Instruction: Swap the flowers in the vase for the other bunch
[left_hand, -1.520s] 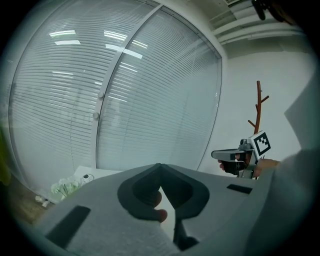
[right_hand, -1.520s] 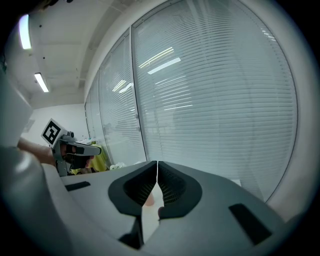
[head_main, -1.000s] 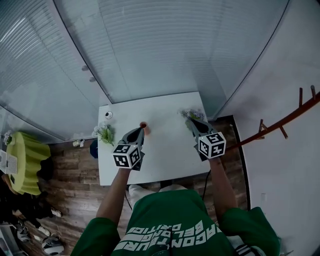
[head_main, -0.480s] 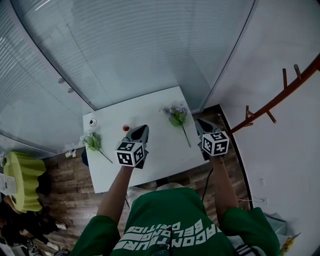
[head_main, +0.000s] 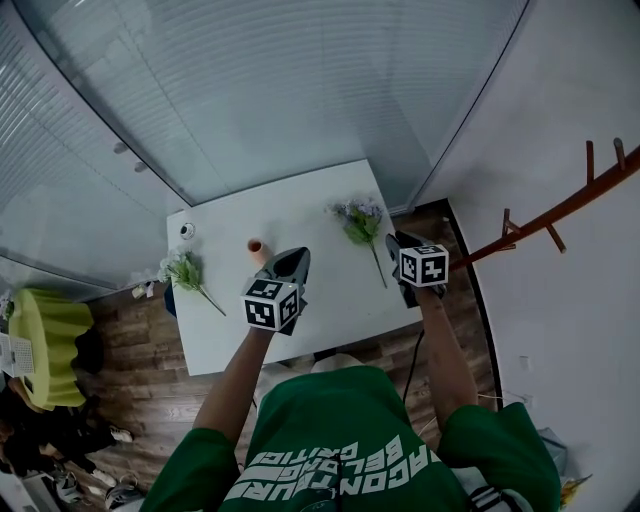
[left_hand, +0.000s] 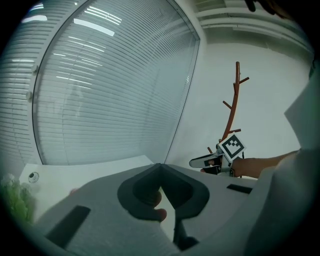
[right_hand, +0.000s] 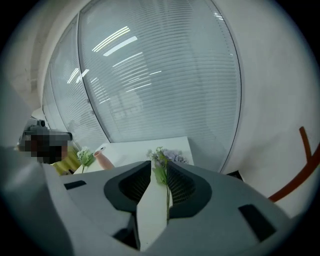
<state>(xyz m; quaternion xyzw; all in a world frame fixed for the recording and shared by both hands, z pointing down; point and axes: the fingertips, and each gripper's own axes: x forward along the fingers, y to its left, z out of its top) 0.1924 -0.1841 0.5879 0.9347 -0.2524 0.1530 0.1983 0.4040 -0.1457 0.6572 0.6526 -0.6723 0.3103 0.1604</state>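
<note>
The purple flowers lie flat on the white bench, near its right side, with the blooms toward the window and the thin stem toward the person. The right gripper sits just to the right of that stem. Its jaws have just been opening and now stand a little way apart. In the right gripper view the stem lines up with the narrow gap, but the jaws do not press on it (the bunch rests on the bench).

The small orange vase stands upright near the middle of the bench. The white flowers lie at the bench's left edge, well apart from the purple ones.

The left gripper is over the bench, just right of the vase. Its jaws meet at the tips and hold nothing.
</note>
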